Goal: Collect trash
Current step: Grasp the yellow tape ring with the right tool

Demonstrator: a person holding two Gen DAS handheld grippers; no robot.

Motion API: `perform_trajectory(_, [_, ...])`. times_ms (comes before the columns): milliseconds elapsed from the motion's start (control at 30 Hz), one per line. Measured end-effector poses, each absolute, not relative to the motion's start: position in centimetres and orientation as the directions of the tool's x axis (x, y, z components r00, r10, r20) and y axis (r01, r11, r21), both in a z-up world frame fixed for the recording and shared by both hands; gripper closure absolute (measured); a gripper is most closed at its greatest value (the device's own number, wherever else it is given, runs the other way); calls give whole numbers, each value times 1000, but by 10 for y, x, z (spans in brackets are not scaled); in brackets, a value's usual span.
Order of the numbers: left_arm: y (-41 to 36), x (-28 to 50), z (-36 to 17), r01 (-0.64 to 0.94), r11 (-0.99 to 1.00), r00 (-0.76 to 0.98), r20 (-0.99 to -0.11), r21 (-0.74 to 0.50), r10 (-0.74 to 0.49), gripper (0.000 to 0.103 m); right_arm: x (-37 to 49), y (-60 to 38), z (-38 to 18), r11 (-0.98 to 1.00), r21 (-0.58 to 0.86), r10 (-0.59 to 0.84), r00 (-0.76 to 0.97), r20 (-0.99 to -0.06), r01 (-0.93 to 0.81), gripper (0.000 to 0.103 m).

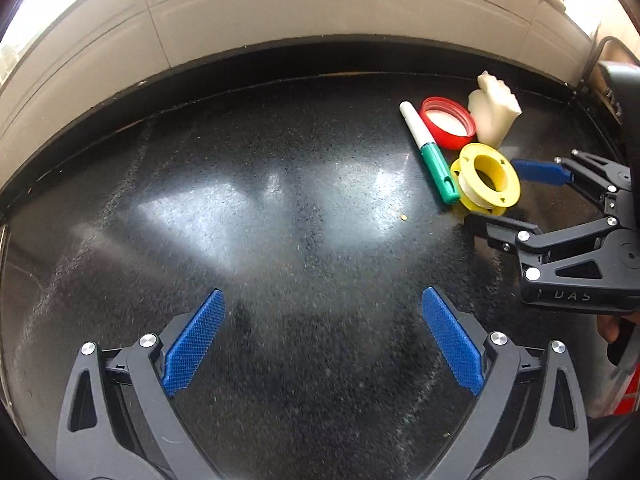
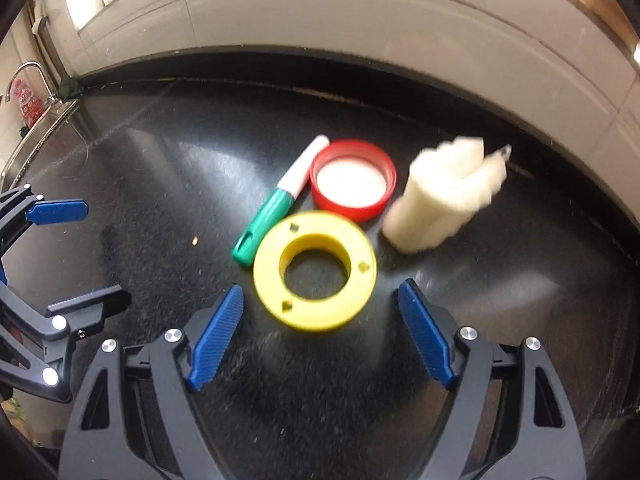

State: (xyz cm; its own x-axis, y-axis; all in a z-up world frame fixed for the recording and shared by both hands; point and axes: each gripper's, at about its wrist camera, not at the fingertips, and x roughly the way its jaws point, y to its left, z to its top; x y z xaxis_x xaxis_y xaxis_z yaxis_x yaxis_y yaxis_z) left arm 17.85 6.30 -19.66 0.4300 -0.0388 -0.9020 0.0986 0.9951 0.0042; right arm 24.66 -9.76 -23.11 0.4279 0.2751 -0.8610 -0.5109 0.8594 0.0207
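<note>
Four bits of trash sit clustered on the black counter (image 2: pixel 160 184): a yellow spool (image 2: pixel 316 270), a green and white marker (image 2: pixel 280 200), a red lid (image 2: pixel 354 180) and a white foam lump (image 2: pixel 444 196). My right gripper (image 2: pixel 320 336) is released, jaws wide, the spool lying flat just ahead between its fingertips. My left gripper (image 1: pixel 324 340), also open, hangs over bare counter, farther off.

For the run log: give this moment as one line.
left gripper: open, empty | right gripper: open, facing yellow spool | marker, red lid, foam piece: on counter
</note>
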Motion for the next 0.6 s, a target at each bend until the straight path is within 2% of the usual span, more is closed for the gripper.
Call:
perform_trajectory(33, [62,183,-199,105,994,426,-904,2,-43,7,249,-96,-232,855,27,287,429,-856,-518,26])
perform_trajectory(167, [55,199,-205,141,990,415,-907,-8,-66,7,262,-99,-230,849,36,306,436,-846,-527,48])
perform_trajectory(467, [19,242,-201,213,974,414,-895,-82,-166,7,265,-137,-229,846,37,298,415,-860,-531,47])
perform_trajectory(600, [4,262,-202,196,977,423,-892,-81,-159,7,262,-151,-230,855,37,290,416,-862,-518,47])
